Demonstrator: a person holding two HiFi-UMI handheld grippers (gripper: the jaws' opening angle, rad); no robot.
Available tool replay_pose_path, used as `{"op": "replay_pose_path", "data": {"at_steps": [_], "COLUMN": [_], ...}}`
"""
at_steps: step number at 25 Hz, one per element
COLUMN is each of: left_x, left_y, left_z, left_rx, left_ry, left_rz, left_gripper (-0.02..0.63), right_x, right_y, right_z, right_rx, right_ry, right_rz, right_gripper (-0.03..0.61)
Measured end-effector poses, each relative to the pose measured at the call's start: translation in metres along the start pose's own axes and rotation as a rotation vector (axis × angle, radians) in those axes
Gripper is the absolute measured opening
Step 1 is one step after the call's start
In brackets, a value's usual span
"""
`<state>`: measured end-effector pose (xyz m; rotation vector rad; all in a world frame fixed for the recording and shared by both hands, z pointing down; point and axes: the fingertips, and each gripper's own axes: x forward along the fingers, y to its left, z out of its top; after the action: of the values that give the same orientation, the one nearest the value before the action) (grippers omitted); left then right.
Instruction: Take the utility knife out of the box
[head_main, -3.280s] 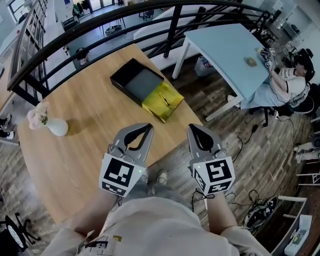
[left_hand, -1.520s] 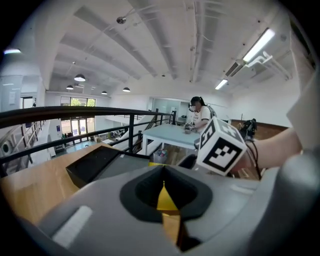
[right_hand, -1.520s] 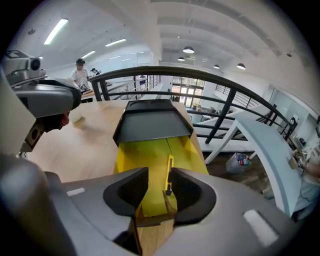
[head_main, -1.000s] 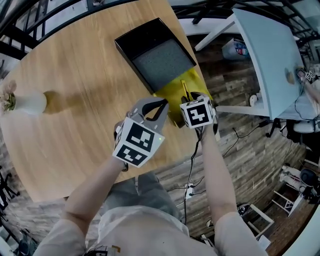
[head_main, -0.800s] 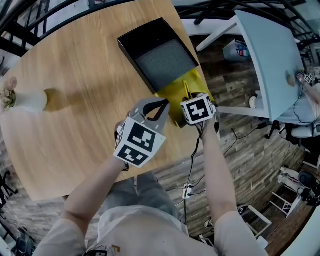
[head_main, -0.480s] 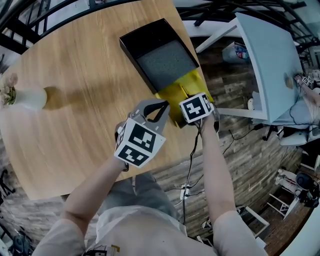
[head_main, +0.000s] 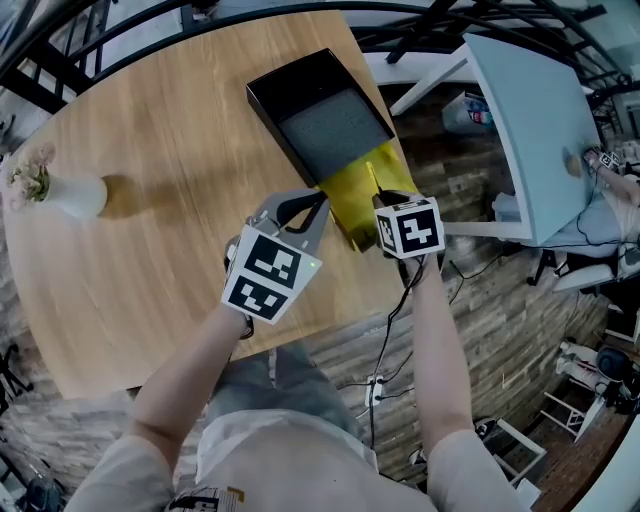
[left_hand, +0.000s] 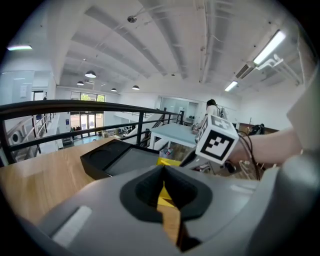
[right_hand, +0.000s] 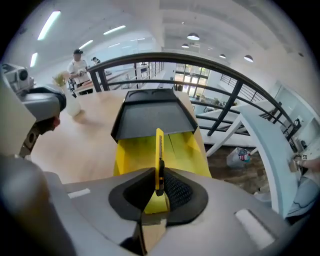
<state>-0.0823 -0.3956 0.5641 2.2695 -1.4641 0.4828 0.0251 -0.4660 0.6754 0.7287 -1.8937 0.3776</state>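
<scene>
At the 9 o'clock side of the round wooden desk (head_main: 150, 110), a white vase (head_main: 78, 197) with pale flowers is seen. The left tool (head_main: 318, 200) is held low over the desk near its 5 o'clock edge and is pointed toward 1 o'clock. Its jaws are closed together and nothing is gripped by them. The black box (head_main: 280, 135) is laid at 12 o'clock from this tool, with a grey pad (head_main: 335, 125) inside it. A yellow part (head_main: 355, 195) is joined to the near end of the box. Just to the right, the right tool (right_hand: 159, 176) is pointed steeply down over that yellow part. The yellow utility knife (right_hand: 159, 145) is pinched between its jaws, which are closing on it a little more. The knife is stood on its thin edge and is pointed to 12 o'clock in the right gripper view. It is seen over the yellow part of the box. A pale blue table (head_main: 530, 130) is seen off at 3 o'clock.
</scene>
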Motion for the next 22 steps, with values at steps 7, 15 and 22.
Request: {"op": "replay_pose_path", "data": {"at_steps": [7,15,22], "left_x": [-0.032,-0.081,-0.136], "left_y": [-0.019,-0.049,-0.083], "left_z": [0.033,0.084,0.129], "left_rx": [0.015,0.100,0.167], "left_ry": [-0.060,-0.160,-0.231], "left_rz": [0.005,-0.003,-0.021], "left_gripper": [0.003,0.003,0.003], "right_x": [-0.084,-0.190,-0.294], "right_y": [0.007,0.023,0.040], "right_z": [0.036,0.050,0.054], "right_rx": [0.058,0.094,0.075], "right_ry": [-0.213,-0.446,-0.611], "right_rz": [-0.007,-0.024,-0.073], "right_gripper": [0.052,0.054,0.054]}}
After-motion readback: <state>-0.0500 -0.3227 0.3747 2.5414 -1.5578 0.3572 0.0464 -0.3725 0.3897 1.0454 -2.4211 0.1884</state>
